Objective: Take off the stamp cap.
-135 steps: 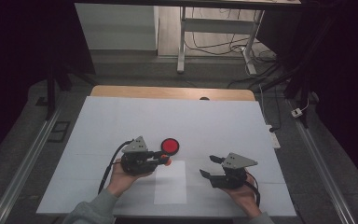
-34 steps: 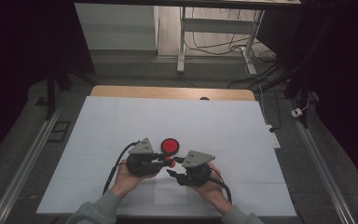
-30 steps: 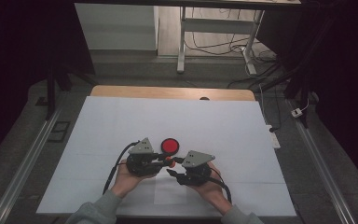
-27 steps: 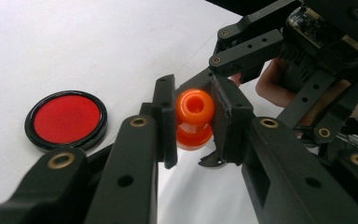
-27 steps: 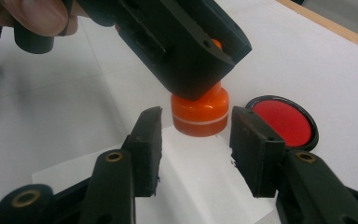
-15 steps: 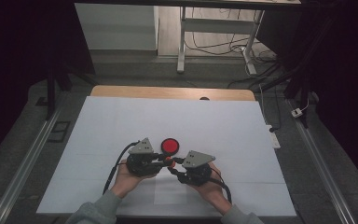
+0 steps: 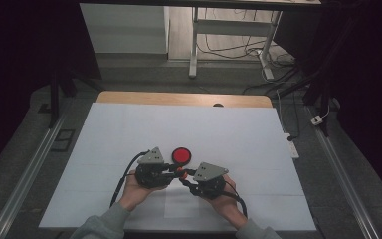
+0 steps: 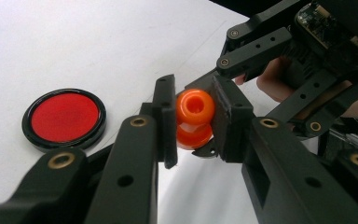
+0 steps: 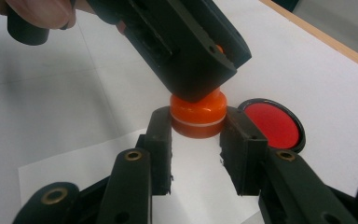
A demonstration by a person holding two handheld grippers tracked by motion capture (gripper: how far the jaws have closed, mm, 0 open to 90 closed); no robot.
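I see the small orange bottle [image 8: 194, 119] in the middle of the left gripper view, held between both claws above the white table [image 7: 129, 129]. My left gripper [image 8: 193, 128] is clamped on its upper part, and the jaws of my right gripper [image 9: 196, 140] have just been closing on its lower part. It looks light, hard and smooth, so maybe slippery; the narrow waist seems the best place to hold. The red disc [image 7: 181, 156] lies just beside, higher in the high view.

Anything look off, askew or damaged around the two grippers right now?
Nothing stands out. Both the left gripper and right gripper are clamped on the small orange piece, held just above the table. The red disc lies flat beside them, undamaged.
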